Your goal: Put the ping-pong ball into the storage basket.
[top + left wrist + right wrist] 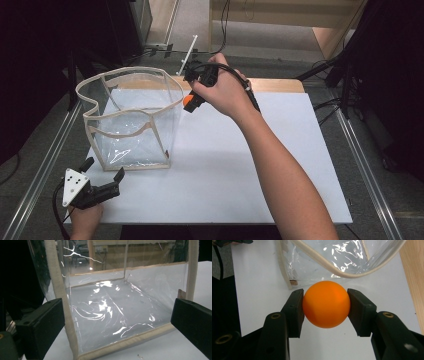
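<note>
Ball: you hold a smooth, matt orange ball (326, 304) between the two black jaws of your right gripper (325, 312), clamped at its widest girth; in the high view it sits just beside the far right corner of the bag, above the white table top (250, 165).
Handling: judged light, hard and slick, much like a table-tennis ball; a round shell can squirt out if the pads slip off the middle, so keep the hold across the equator and squeeze gently, since a thin shell may dent.
Bag: the clear soft plastic box-shaped bag with cream fabric edging (131, 120) stands open-topped on the table's left part; its walls look floppy and crinkled, so take it by the stiffer cream rim or corner strip rather than the film.
Left gripper: your left gripper (102, 175) rests low at the near left corner of the bag with jaws spread wide and nothing between them; the bag's near wall lies just ahead.
Writing: no brand, label or lettering can be read on the ball, bag or grippers.
</note>
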Tool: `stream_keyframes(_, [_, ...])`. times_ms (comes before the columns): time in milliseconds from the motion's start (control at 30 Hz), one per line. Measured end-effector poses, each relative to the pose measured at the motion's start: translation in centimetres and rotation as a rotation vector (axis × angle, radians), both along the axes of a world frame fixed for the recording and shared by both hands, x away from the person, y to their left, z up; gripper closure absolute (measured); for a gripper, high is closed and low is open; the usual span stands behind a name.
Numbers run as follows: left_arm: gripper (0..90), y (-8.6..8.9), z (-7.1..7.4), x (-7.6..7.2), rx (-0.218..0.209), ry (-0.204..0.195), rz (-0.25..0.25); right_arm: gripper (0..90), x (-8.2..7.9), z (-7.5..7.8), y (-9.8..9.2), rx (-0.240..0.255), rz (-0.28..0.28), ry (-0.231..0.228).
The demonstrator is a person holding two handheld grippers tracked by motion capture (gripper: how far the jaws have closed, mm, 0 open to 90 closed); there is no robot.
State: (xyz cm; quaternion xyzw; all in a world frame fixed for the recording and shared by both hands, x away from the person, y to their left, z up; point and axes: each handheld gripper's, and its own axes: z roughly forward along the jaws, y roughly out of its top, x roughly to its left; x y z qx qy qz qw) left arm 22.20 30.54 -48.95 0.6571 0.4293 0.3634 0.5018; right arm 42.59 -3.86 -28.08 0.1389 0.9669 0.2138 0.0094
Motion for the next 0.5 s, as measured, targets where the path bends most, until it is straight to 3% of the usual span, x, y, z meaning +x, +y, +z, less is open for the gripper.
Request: stream_keyframes(500, [0.0,0.1,0.1,0.1,-0.002,0.008,-0.005,47.9,0.1,0.9,1.2,-0.001,0.017,-0.005])
